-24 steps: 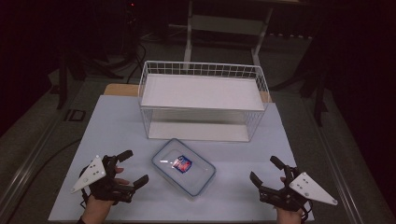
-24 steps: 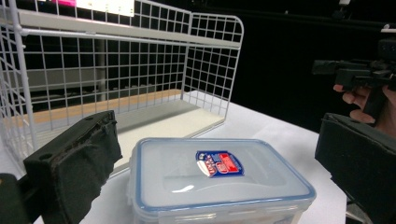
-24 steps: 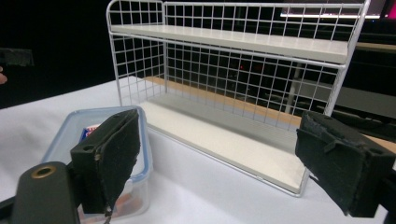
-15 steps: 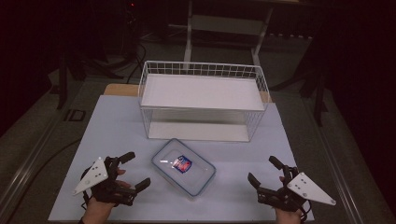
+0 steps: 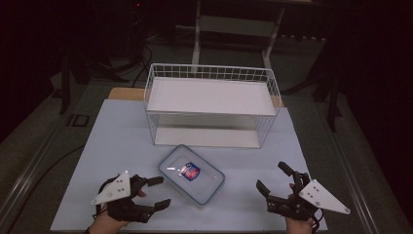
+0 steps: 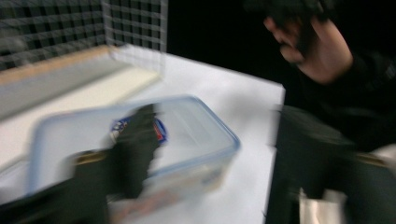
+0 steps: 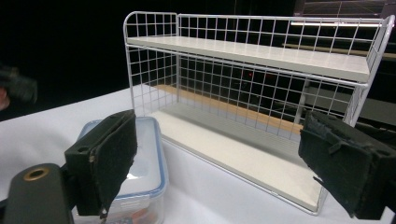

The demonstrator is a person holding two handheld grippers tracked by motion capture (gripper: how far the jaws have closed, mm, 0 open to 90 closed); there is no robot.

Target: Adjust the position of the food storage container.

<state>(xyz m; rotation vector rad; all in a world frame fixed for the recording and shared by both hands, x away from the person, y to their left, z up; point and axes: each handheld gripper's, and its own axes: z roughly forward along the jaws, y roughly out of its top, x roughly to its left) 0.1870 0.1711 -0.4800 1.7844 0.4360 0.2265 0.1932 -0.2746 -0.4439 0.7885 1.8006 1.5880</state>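
The clear lidded container [image 5: 191,176] with the blue rim lay flat on the white table [image 5: 117,146], near its front edge and between my two hands, turned at an angle to the wire shelf rack [image 5: 211,105] that stood just behind it; a small red-and-blue packet [image 5: 189,171] showed through its lid. My left gripper [image 5: 158,191] hung just beside the container's near-left corner, jaws standing apart with nothing between them, one fingertip close to the rim but, as far as I could judge from the high view, not touching it. My right gripper [image 5: 275,182] was off to the container's right, clear of it, jaws spread wide and empty. What worried me was the smooth plastic: if I had closed the left jaws on only a corner of the rim, the box would likely have skidded or pivoted across the table rather than lifted. The left gripper view was smeared with motion, so I could not tell exactly how my jaws lined up with the edge, and a hasty approach might have shoved the container back into the rack's lower wires. A one-sided lift also risked tipping it, and I could not tell whether the lid was latched.
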